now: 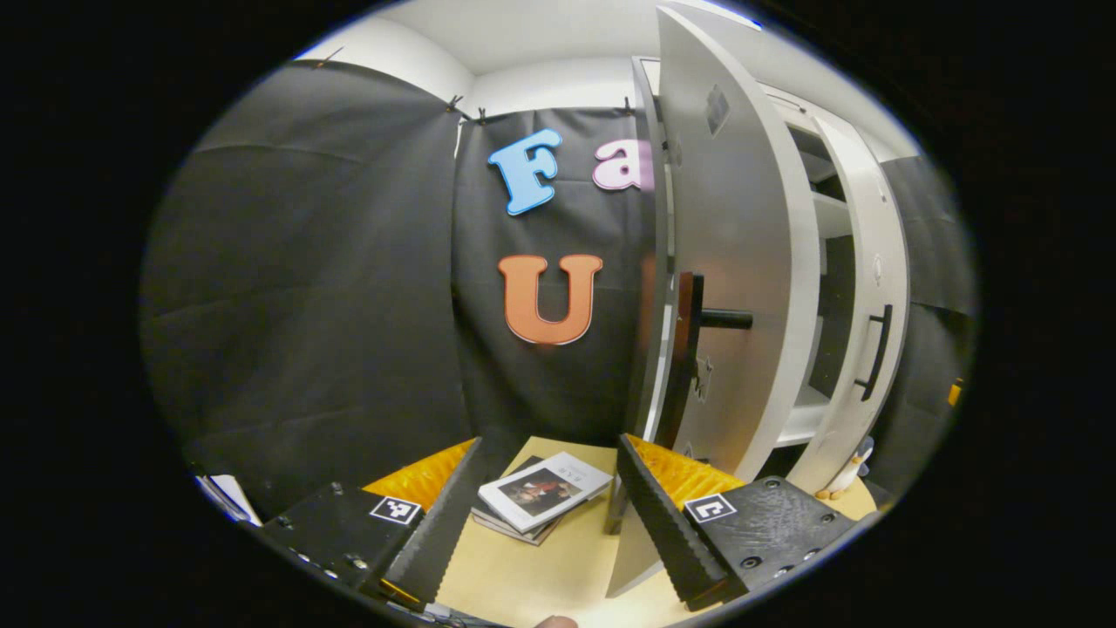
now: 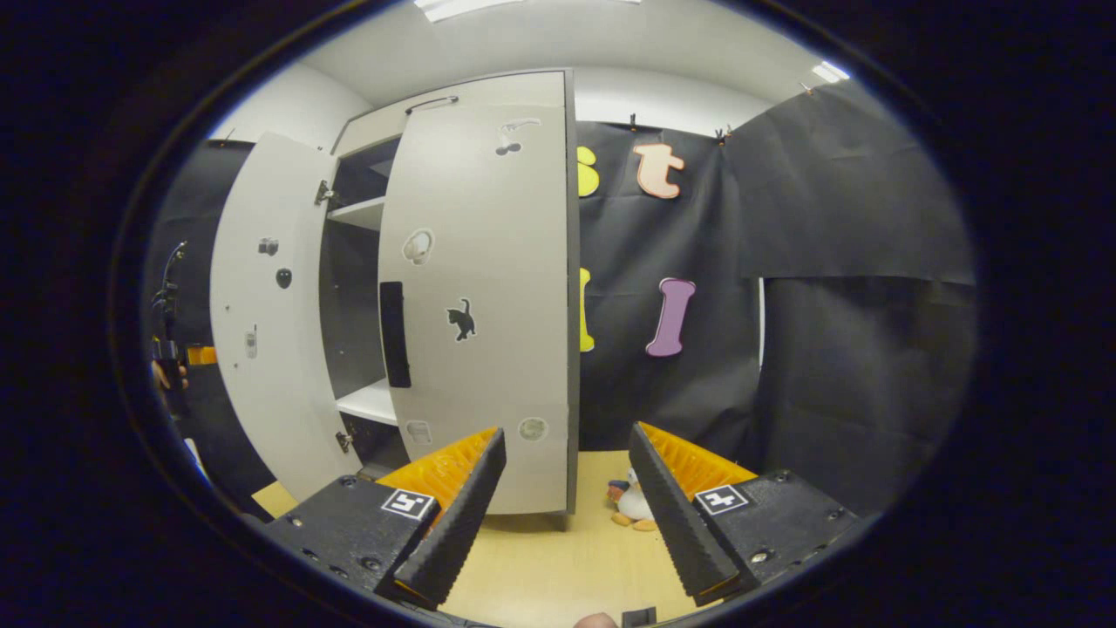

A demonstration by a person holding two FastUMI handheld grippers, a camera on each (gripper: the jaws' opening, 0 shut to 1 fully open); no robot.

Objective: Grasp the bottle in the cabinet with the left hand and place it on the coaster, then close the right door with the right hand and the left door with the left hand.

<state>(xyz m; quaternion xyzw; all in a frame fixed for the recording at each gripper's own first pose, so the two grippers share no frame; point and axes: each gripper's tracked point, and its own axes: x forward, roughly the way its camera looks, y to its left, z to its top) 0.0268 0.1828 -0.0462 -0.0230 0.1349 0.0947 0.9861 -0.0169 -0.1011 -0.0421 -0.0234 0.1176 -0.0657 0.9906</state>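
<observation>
Both sets of tongs, left (image 1: 547,515) and right (image 2: 567,510), stand apart and empty over the pale wooden tabletop (image 1: 558,567). A stack of glossy books (image 1: 539,497) lies just ahead of the left tongs. Beyond, the matte white cabinet's left door (image 1: 741,288) hangs wide open and the right door (image 2: 488,305) nearly shut. Judged next: press flat near each door's free edge. Bottle and coaster cannot be located.

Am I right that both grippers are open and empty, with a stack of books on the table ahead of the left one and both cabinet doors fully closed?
Not quite: the doors are not closed. In the left gripper view the left door stands open; in the right gripper view the right door is ajar. The left gripper, right gripper and books are as you say.
</observation>
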